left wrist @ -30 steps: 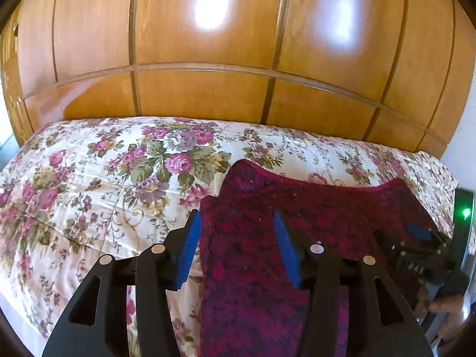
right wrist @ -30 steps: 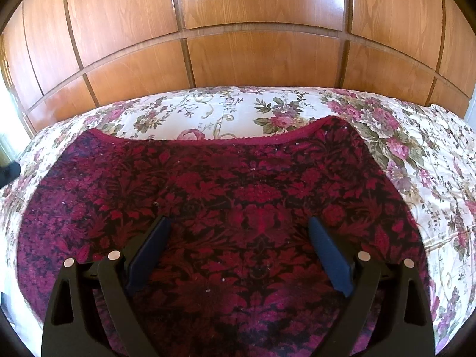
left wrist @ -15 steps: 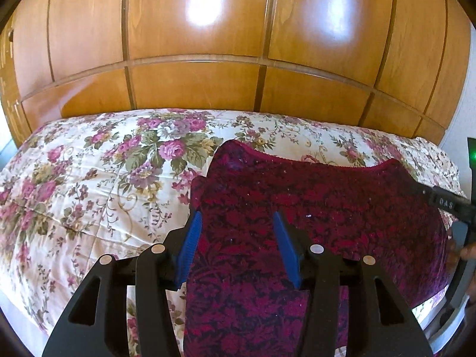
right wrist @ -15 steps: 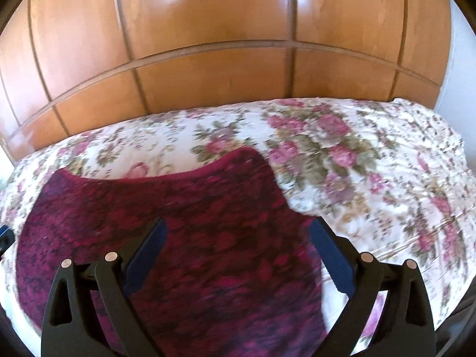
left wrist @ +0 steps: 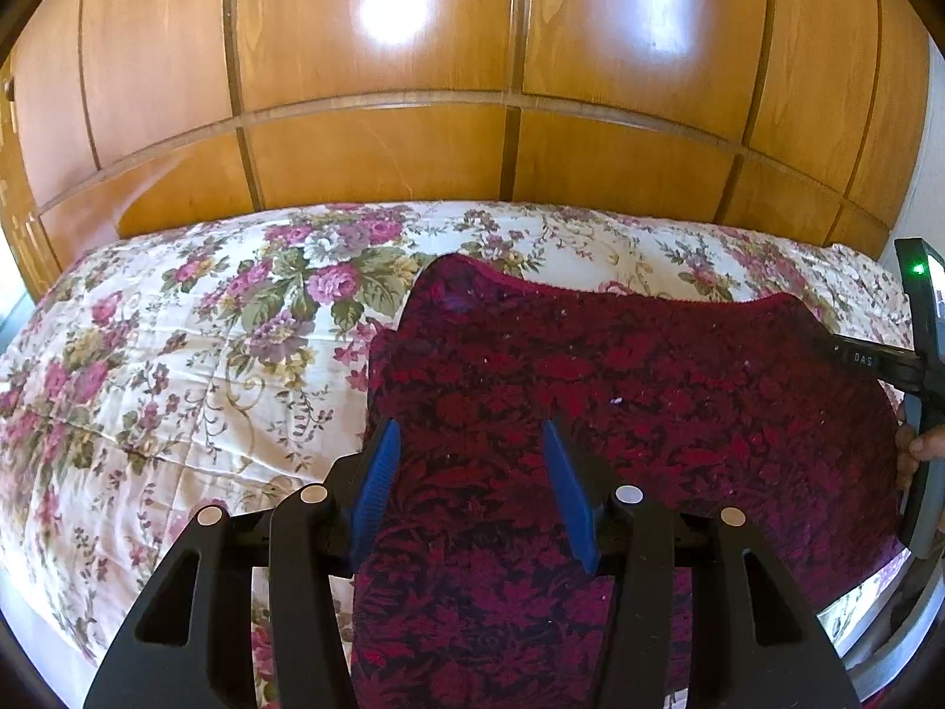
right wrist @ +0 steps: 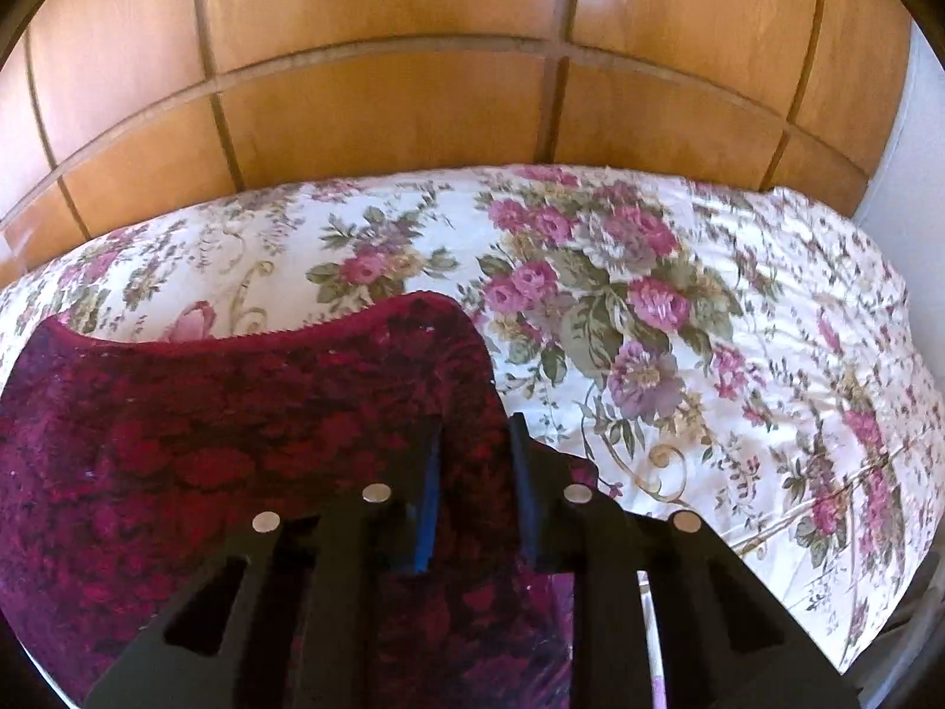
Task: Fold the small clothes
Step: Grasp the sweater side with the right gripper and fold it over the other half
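Your left gripper hangs half open over the left side of the dark red, floral-patterned knit garment; its blue pads stand apart above the cloth and pinch nothing. The garment lies spread flat on the bed, its scalloped far edge toward the wall. Bring this claw down onto the left edge and take a shallow bite of the top layer only, so the quilt beneath does not come up with it.

Your right gripper sits at the garment's right edge, its jaws closing with the red knit between them; whether the pads already press on the cloth I cannot tell. Let the grip close fully before you lift, then raise both edges level so the fold line runs straight.

The surface is a cream quilted bedspread with pink roses, soft and lightly creased, so cloth will drag on it. Behind stands a glossy panelled wooden wardrobe
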### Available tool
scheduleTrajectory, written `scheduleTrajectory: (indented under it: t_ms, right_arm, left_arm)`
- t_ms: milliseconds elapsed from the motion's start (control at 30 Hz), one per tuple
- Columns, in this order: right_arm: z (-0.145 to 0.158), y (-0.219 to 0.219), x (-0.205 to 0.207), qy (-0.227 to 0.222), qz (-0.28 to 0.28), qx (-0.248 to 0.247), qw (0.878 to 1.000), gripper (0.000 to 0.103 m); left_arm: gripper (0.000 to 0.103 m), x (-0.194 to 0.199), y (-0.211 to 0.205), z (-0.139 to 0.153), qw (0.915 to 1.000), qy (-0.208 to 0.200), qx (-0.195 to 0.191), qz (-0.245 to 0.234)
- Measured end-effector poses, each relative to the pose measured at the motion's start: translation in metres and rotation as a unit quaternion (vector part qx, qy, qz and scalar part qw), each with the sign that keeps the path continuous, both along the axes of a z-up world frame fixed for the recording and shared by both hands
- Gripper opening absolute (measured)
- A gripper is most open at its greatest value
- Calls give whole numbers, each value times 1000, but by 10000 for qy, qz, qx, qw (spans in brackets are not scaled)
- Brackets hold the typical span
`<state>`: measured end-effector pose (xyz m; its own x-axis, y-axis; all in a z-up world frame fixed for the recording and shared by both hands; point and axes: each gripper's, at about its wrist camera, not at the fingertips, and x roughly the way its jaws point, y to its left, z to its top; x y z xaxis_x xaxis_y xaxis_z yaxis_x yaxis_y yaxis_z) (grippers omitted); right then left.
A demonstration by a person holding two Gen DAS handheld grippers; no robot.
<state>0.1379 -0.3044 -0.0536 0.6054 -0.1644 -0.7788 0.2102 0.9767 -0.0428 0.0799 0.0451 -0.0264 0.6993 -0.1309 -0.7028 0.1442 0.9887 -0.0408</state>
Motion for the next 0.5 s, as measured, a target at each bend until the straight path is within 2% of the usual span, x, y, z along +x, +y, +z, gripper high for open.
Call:
scheduleTrajectory:
  t_ms: [100,200,233,267,300,400,433,500]
  right_arm:
    - [-13,-6,7,182,-91,59,9998,29]
    - [-9,-14,6,168,-109,271,9994,38]
    - [-6,-16,4,142,-99,332,9993,49]
    - [-3,-18,1,107,-108,422,9990,67]
    - [0,-21,-3,76,-130,506,9986,75]
    - [7,-33,-23,21,3,1009,9949,89]
    - [6,-38,-31,51,44,1321,9912,96]
    - [-1,-50,-50,127,92,1970,9803,97]
  left_arm:
    - [50,2,-2,-7,9999,95,30,16]
    - [49,2,-3,-8,10000,87,34,16]
    - [49,2,-3,-8,10000,86,7,11]
    - [49,1,-3,-7,10000,76,-38,14]
    - [49,-1,-2,-6,9999,54,-123,-3]
    - [49,-7,-7,0,9996,-5,-249,-95]
    - [49,-9,-9,0,9995,-2,-288,-139]
    - [49,-12,-13,-3,9978,155,-549,-325]
